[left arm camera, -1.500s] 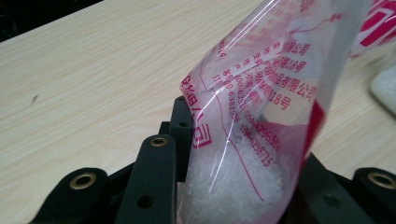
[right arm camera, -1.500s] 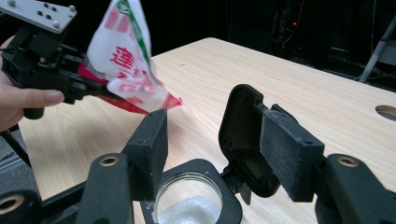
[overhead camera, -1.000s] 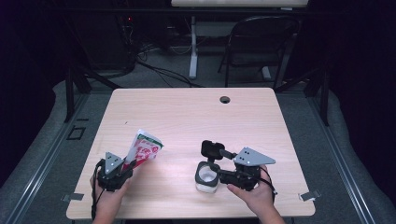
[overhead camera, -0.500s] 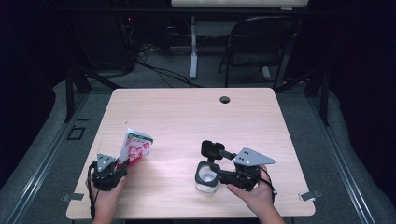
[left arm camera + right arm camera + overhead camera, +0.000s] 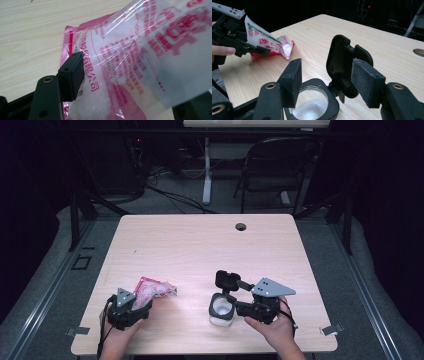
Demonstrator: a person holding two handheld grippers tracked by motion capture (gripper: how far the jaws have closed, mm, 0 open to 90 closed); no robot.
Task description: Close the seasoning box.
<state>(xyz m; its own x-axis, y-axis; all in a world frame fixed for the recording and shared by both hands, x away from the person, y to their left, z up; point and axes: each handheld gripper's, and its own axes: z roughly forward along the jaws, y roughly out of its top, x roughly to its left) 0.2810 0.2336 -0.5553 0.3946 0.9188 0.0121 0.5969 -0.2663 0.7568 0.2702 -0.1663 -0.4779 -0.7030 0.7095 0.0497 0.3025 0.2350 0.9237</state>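
While the right tongs [image 5: 235,296] sit parked at the jar [image 5: 221,308], the left tongs [image 5: 142,300] are down at the near-left part of the tabletop [image 5: 200,250] with the pink-and-white bag [image 5: 152,289] lying flat right in front of them. In the left gripper view the bag is see-through plastic with pink print and white grains inside, and it runs between the jaws, draped over the right one; the left pad [image 5: 75,72] stands at its sealed edge. Those jaws have just been opening, and they stand wide now, so I'd call it let go rather than pinched. The right gripper view looks along its own two jaws, which are apart with a clear gap between them, nothing pressed, straddling the jar just below. The jar is a clear squarish thing with a black rim, some white grains in the bottom, and its black flip lid [image 5: 347,65] stands open and upright behind the mouth. Bag and jar are well apart on the wood.
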